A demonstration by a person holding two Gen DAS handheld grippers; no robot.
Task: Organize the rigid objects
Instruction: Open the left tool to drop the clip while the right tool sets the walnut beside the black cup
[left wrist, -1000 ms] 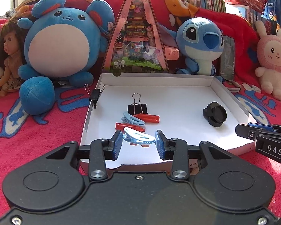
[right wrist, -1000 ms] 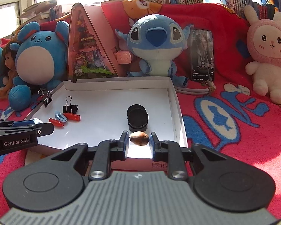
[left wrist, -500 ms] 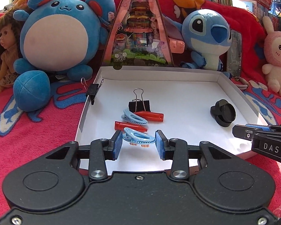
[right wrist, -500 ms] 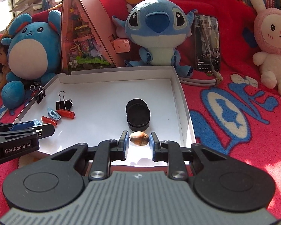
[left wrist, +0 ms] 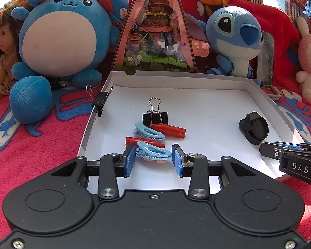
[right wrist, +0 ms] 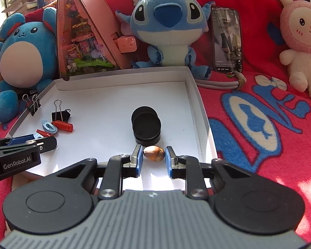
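Both hands loaded over the near end of the white tray (left wrist: 259,95). Left gripper (left wrist: 153,159): jaws pinching a light-blue hair clip (left wrist: 153,152). Right gripper (right wrist: 154,159): jaws pinching a brown nut (right wrist: 154,153).

Already in the tray: 2 red caps (left wrist: 168,130), 1 more blue clip (left wrist: 148,131), a binder clip (left wrist: 155,118), a stack of black round lids (right wrist: 146,124). Another binder clip (left wrist: 99,102) sits on the tray's left wall.

Judgement: mostly done; these 2 drops remain, nothing loose visible on the red blanket (right wrist: 259,124).
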